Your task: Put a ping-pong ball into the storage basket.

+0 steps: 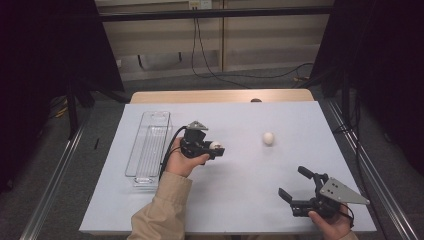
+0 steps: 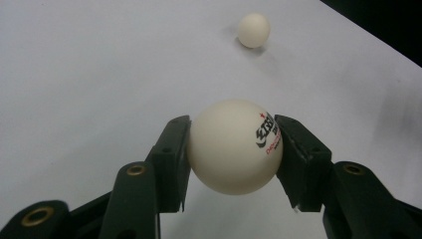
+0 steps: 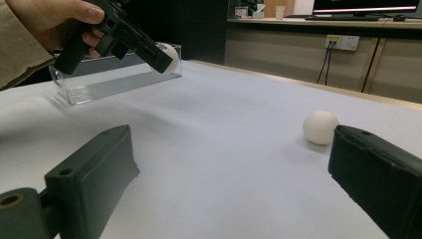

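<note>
Covering nearly the whole tabletop, a white sheet is the largest thing in the high view, with a strip of the wooden table showing along its far edge. Next in size is a clear plastic tray, long and narrow, lying on the left part of the sheet with its long side running away from the person; in the right gripper view the same tray sits behind the person's left hand.

The left gripper is held above the sheet just right of the tray, gripped by a hand in a tan sleeve. Its jaws are clenched on a white ping-pong ball, one pad pressing each side; black and red print shows on the ball's right face. The ball is lifted off the sheet, as the right gripper view shows it in the air in front of the tray.

The right gripper is near the front right corner of the sheet, its jaws released and spread wide with nothing between them.

A second white ball rests on the sheet right of centre, well apart from both grippers; it lies beyond the held ball in the left gripper view and near the right jaw in the right gripper view
</note>
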